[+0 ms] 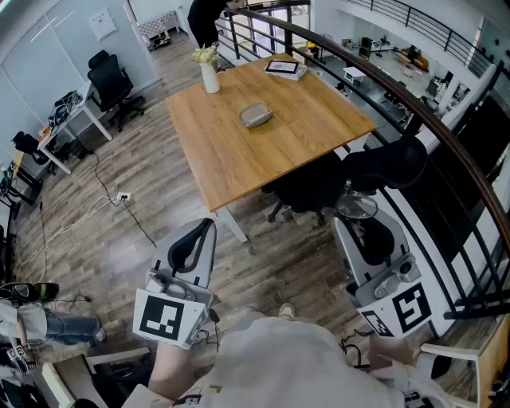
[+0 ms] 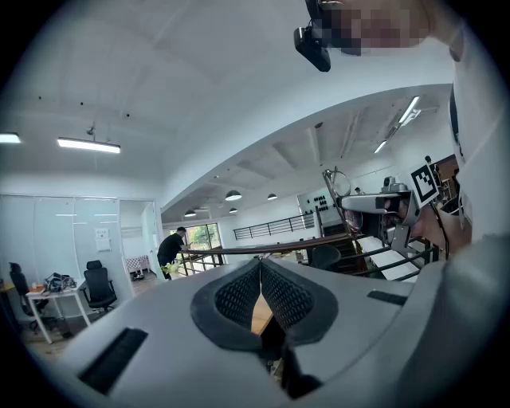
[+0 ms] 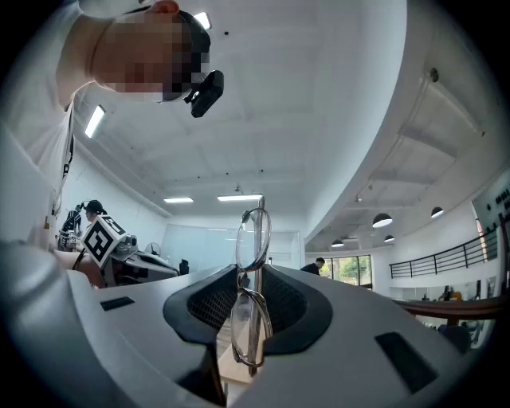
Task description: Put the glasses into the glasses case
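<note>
The grey glasses case (image 1: 256,115) lies shut near the middle of the wooden table (image 1: 231,159), far ahead of both grippers. Thin metal-framed glasses (image 3: 253,239) stand folded and upright between the black pads of my right gripper (image 3: 249,299), which is shut on them. From the head view, the right gripper (image 1: 351,227) is held over the floor short of the table's near right corner, with a lens of the glasses (image 1: 356,207) at its tip. My left gripper (image 1: 199,233) hovers near the table's front edge; its pads (image 2: 239,295) meet with nothing between them.
A white vase with flowers (image 1: 209,73) and a tablet on a book (image 1: 284,68) stand at the table's far side. A black office chair (image 1: 319,183) is tucked in at the table's right. A curved railing (image 1: 446,143) runs along the right. A person in black (image 1: 203,20) stands far back.
</note>
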Tool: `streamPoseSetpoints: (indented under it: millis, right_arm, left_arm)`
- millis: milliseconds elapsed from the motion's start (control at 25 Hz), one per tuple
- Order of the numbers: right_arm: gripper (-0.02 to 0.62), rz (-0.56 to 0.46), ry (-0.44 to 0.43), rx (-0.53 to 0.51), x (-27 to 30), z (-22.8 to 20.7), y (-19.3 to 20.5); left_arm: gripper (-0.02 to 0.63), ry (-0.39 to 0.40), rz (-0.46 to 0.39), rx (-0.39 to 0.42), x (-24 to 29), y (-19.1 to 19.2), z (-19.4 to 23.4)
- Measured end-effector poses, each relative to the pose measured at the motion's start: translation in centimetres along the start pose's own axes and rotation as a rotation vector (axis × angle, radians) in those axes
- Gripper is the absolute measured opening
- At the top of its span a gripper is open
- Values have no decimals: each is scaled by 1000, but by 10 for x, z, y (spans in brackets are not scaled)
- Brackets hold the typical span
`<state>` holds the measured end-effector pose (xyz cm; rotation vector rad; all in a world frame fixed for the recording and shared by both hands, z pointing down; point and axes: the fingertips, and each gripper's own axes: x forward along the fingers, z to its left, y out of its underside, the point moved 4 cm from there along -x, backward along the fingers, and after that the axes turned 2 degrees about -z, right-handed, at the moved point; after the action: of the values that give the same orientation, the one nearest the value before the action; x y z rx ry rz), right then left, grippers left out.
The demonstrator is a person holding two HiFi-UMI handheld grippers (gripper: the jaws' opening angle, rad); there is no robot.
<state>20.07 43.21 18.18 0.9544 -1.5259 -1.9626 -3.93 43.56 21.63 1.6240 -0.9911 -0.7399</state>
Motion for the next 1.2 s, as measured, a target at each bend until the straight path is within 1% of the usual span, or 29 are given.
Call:
streamPoseSetpoints:
  millis: [120, 240, 360, 520, 680, 880, 1040, 1200]
  right_arm:
    - [118, 7, -25, 30, 0, 0, 2]
    - [120, 20, -42, 31, -1, 2, 3]
    - [121, 31, -35, 26, -2, 0, 3]
    - [121, 41, -31, 23, -3, -3, 7]
    - [123, 53, -36, 19, -4, -6, 13]
    - [124, 77, -35, 20, -5, -7, 19]
    - [126, 91, -48, 15, -8, -10, 23]
    - [126, 112, -45, 28, -12, -17, 34]
  left_arm:
    - [20, 3, 11, 9, 3, -3, -3]
    - [20, 15, 12, -5, 3, -5, -8]
    - [20, 18, -12, 8, 3, -8, -9]
    - [20, 26, 6, -13, 5, -8, -15]
    - [20, 25, -13, 11, 8, -5, -16]
    - [20, 25, 34, -6, 9, -2, -20]
    - [20, 28, 47, -16, 13, -1, -26]
    - [20, 29, 27, 19, 19, 8, -26]
